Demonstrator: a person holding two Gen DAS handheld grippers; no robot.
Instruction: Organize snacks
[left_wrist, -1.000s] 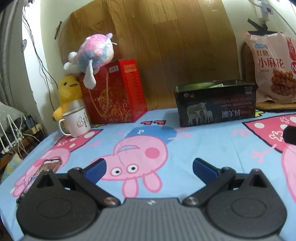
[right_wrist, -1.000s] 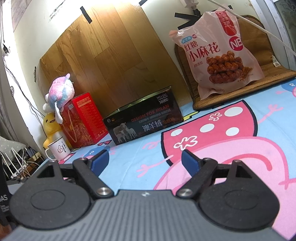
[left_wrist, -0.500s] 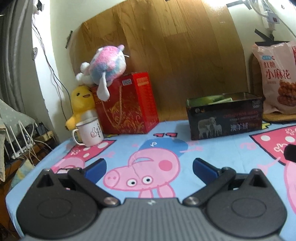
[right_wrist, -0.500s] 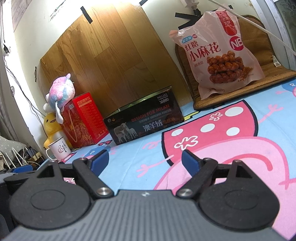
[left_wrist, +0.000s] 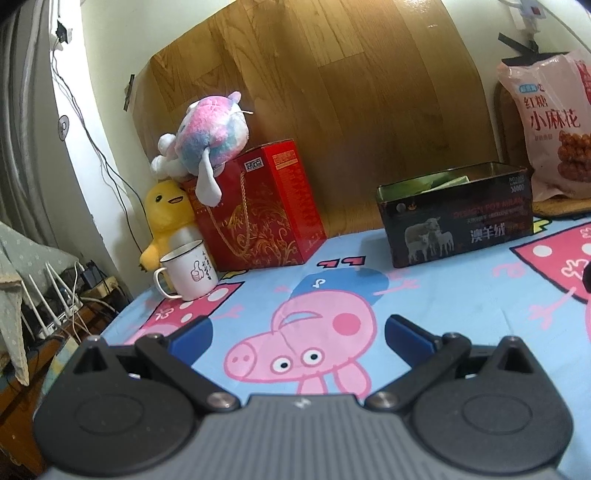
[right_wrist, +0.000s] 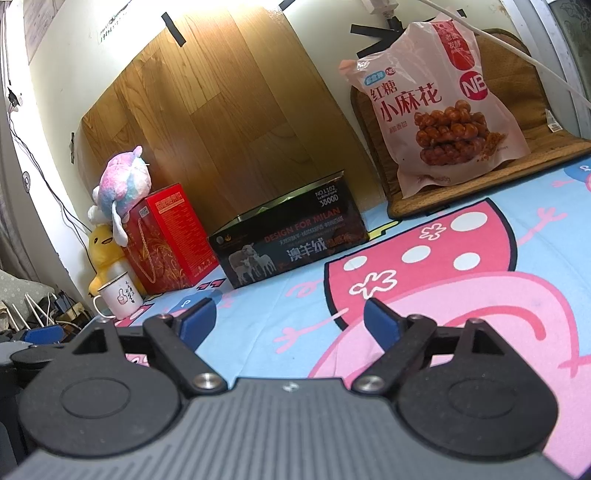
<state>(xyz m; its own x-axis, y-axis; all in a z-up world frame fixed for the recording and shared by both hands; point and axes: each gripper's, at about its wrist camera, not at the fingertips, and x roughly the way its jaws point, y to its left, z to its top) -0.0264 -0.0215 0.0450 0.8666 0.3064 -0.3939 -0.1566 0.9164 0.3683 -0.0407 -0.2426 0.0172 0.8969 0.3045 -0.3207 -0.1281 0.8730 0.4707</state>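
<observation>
A pink snack bag (right_wrist: 439, 114) with twisted dough sticks printed on it leans upright on a brown mat at the back right; it also shows at the right edge of the left wrist view as the snack bag (left_wrist: 554, 122). A black open-topped tin (left_wrist: 458, 218), (right_wrist: 291, 240) with sheep on its side stands on the cartoon tablecloth, something green inside it. My left gripper (left_wrist: 295, 332) is open over the pig print, nothing between its blue pads. My right gripper (right_wrist: 286, 317) is open too, empty, well short of the tin and bag.
A red gift box (left_wrist: 258, 210) with a pastel plush toy (left_wrist: 207, 125) on top stands at the back left, beside a yellow duck plush (left_wrist: 162, 214) and a white mug (left_wrist: 188, 269). Cables and a router lie past the table's left edge (left_wrist: 110, 325). A wooden board (left_wrist: 314, 92) leans on the wall.
The left wrist view has swung and risen a little, so the box, mug and tin sit further right and the table's left edge shows more. The right view is unchanged.
</observation>
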